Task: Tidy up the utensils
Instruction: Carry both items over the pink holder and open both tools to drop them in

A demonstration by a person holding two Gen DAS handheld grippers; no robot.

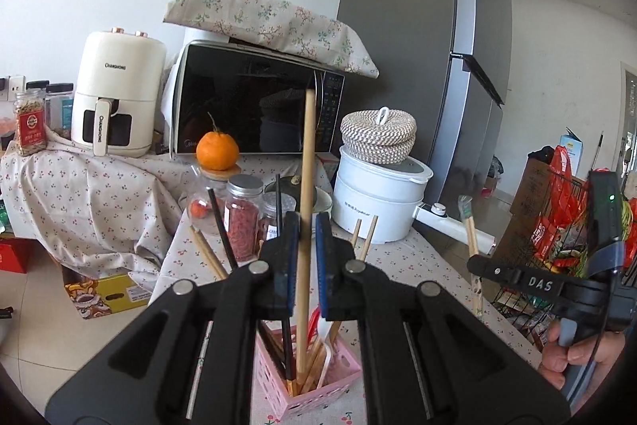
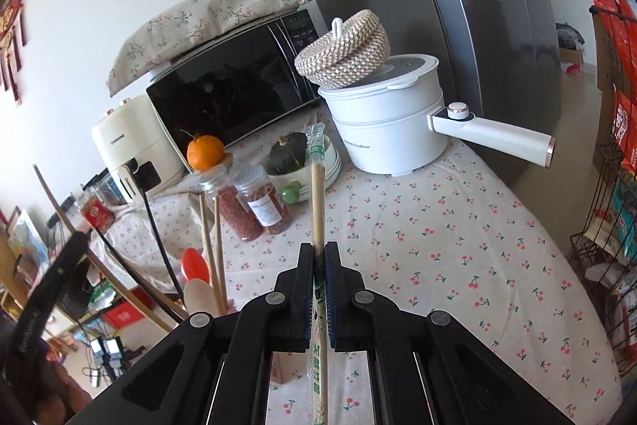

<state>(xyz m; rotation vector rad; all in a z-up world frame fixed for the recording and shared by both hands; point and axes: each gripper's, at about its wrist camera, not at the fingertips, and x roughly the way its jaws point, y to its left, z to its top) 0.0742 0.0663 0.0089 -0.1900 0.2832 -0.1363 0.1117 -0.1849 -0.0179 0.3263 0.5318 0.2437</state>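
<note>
My left gripper is shut on a long wooden stick that stands nearly upright, its lower end inside a pink slotted basket. The basket holds several chopsticks, a black stick, a white plastic fork and something red. In the right wrist view my right gripper is shut on a pair of wrapped bamboo chopsticks in a clear sleeve with green print, pointing up and away over the table. That right gripper with its wrapped chopsticks also shows in the left wrist view, at the right, held by a hand.
A cherry-print tablecloth covers the table. On it stand a white electric pot with a woven lid, a microwave, an air fryer, spice jars, an orange and a bowl with a green squash. A fridge rises behind, a wire rack at right.
</note>
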